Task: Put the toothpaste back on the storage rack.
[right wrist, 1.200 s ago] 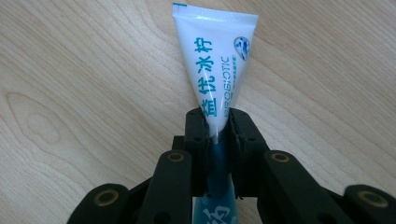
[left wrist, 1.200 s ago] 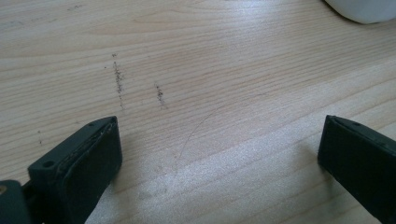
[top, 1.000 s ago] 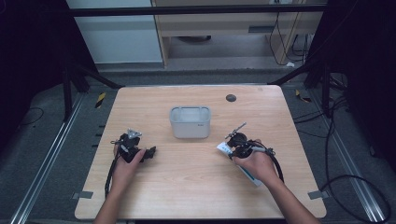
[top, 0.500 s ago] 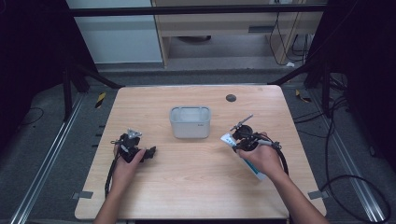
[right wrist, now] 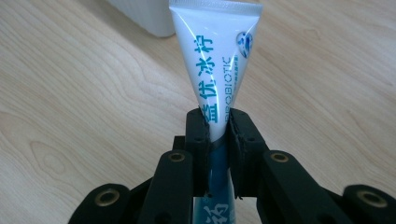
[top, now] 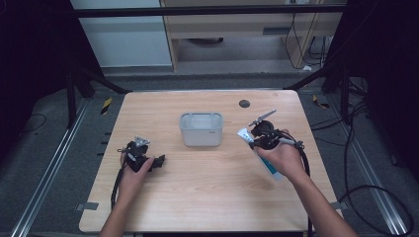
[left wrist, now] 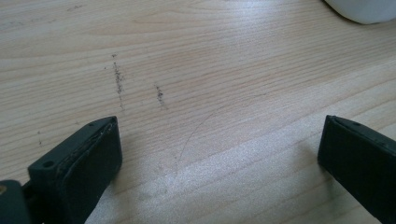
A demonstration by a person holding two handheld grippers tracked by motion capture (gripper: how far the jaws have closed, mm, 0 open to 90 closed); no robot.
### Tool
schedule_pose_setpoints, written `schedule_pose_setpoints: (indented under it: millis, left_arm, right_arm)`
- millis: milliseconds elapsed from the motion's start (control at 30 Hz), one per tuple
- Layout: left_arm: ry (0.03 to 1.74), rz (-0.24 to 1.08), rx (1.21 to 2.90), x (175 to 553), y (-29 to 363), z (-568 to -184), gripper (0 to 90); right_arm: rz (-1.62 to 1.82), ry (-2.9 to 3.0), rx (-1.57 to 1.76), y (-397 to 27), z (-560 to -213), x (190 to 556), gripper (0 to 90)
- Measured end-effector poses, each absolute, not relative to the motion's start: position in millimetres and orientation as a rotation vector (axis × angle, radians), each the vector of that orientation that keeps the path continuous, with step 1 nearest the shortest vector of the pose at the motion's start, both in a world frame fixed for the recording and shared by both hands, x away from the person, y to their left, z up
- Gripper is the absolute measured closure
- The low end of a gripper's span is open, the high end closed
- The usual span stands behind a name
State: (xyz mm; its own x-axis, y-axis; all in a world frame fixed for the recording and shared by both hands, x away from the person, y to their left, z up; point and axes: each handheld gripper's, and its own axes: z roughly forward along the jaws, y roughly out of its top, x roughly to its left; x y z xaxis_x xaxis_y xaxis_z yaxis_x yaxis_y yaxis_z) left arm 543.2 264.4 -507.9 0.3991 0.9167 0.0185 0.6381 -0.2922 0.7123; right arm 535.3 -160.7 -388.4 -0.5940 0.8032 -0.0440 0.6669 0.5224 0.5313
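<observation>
My right gripper (top: 257, 139) is shut on a white and blue toothpaste tube (top: 244, 133), held above the table to the right of the grey-white tub (top: 201, 129). In the right gripper view the jaws (right wrist: 218, 130) pinch the tube (right wrist: 215, 60) near its middle, and its flat crimped end points away towards the tub (right wrist: 144, 16). My left gripper (top: 159, 162) rests on the table at the left, well apart from the tub. Its jaws (left wrist: 219, 154) stand wide open over bare wood with nothing between them.
A small black round disc (top: 244, 103) sits on the wooden table (top: 207, 197) near its far edge, right of centre. A corner of the tub (left wrist: 359, 11) shows at the top right of the left gripper view. Cables trail from both grippers.
The right hand has lifted the toothpaste tube off the table and carried it a little further away and to the right. The left hand has stayed put.
</observation>
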Motion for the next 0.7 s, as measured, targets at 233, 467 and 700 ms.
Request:
schedule_pose_setpoints:
  millis: [233,467,700]
  left_arm:
    - [1.322,0.576,2.034,543.2,264.4,-507.9,0.0]
    - [1.322,0.575,2.034,543.4,264.3,-507.9,0.0]
    - [1.323,0.575,2.034,543.5,264.3,-507.9,0.0]
  right_arm:
    - [0.738,2.448,1.233,-163.1,-380.5,537.0,79.3]
    - [0.776,2.422,1.241,-165.9,-374.3,537.7,79.3]
    - [0.831,2.396,1.24,-166.4,-369.0,538.4,79.4]
